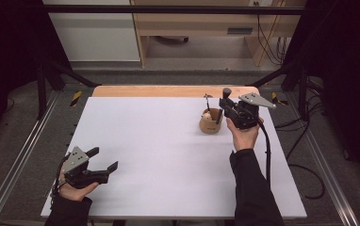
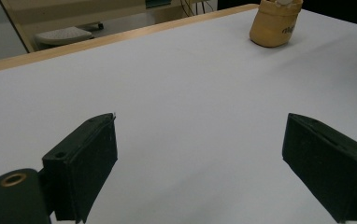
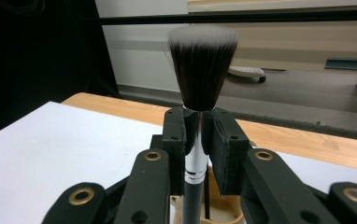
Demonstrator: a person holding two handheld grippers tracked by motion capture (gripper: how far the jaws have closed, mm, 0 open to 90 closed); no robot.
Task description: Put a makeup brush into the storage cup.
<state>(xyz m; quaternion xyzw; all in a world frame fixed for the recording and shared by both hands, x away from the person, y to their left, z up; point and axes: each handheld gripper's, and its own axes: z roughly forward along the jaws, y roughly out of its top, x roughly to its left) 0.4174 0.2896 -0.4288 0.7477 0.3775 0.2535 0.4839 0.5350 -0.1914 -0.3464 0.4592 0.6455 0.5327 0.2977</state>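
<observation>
High view looks forward and down from above the person's side, whole white table (image 1: 168, 155) in frame. Left gripper view sits low near the tabletop, facing across it toward the tan cup (image 2: 275, 23) at the far edge. Right gripper view is close up on a makeup brush (image 3: 203, 70), facing the back wall (cup rim just below). High and left views share the cup (image 1: 210, 121).

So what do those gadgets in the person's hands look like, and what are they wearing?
Each hand carries a black pistol-shaped tool: the left gripper and right gripper both end in two flat black jaws with brass-coloured pivot rivets. A grey three-cornered plate tops each, and a black cable trails from the right one. Both forearms wear dark long sleeves.
</observation>
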